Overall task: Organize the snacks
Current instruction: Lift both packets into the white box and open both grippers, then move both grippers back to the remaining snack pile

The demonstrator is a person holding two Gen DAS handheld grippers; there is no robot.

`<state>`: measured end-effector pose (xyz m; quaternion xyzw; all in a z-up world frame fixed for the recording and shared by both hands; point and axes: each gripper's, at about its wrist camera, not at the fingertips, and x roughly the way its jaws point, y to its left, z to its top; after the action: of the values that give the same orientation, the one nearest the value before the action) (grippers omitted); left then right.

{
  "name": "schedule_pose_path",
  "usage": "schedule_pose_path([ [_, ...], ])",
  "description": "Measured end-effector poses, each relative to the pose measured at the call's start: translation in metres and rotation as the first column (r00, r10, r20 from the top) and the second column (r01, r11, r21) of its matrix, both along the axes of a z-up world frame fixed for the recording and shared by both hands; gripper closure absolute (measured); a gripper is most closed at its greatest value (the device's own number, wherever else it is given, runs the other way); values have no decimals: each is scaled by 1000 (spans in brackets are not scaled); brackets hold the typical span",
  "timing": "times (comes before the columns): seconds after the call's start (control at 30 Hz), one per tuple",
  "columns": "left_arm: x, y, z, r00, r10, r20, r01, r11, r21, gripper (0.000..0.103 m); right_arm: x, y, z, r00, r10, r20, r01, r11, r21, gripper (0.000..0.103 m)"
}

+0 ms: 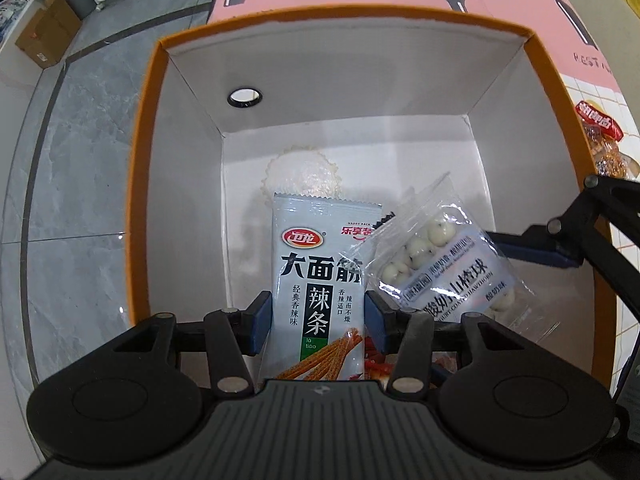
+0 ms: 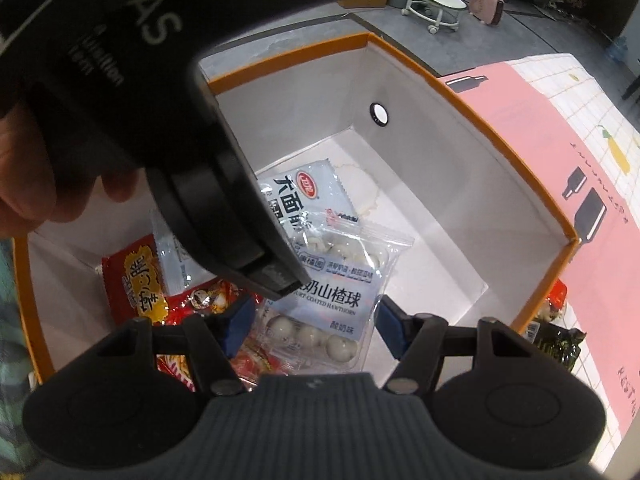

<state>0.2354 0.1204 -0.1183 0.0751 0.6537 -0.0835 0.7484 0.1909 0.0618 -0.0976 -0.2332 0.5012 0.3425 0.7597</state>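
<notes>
Grey marble-look floor and a pink-printed cloth frame an orange-rimmed white box (image 1: 141, 168) that both grippers reach into from above.

Between the blue pads of the left gripper (image 1: 318, 318) sits a pale spicy-strip packet (image 1: 316, 280), pinched by its sides and hanging into the box. Just right of that packet, the right gripper (image 2: 314, 326) straddles a clear bag of yogurt hawthorn balls (image 2: 336, 300); its pads stand at the bag's two edges, but whether they press on it cannot be told. Left of the right gripper's tips, red snack packets (image 2: 134, 280) lie on the box floor. Outside the box wall, beyond the right gripper, a dark green packet (image 2: 554, 344) rests on the cloth (image 2: 532, 120). A hand (image 2: 24, 160) grips the left tool's black body.
</notes>
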Motion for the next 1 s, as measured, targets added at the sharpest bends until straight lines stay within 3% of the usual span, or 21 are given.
schedule_pose_path([
  [0.27,-1,0,-4,1000,-7,-24,7,1000,4,40,6,-6,-3,1000,8,-10,-8,1000,12,35],
  [0.4,-6,-1,7,1000,-21,-3,21,1000,3,38,6,-9,2,1000,-4,1,4,1000,19,26],
  [0.53,-12,-4,17,999,-37,18,37,999,14,37,3,-14,12,1000,-25,12,25,999,30,26],
  [0.67,-22,-8,34,995,-58,75,54,997,56,32,-1,-21,24,998,-55,40,53,998,42,26],
  [0.83,-31,-5,63,987,-37,155,34,999,22,32,-11,-36,40,991,-112,71,106,991,78,24],
  [1.0,-47,-14,91,961,-51,272,61,998,-29,32,-24,-64,60,977,-182,115,167,977,131,24],
])
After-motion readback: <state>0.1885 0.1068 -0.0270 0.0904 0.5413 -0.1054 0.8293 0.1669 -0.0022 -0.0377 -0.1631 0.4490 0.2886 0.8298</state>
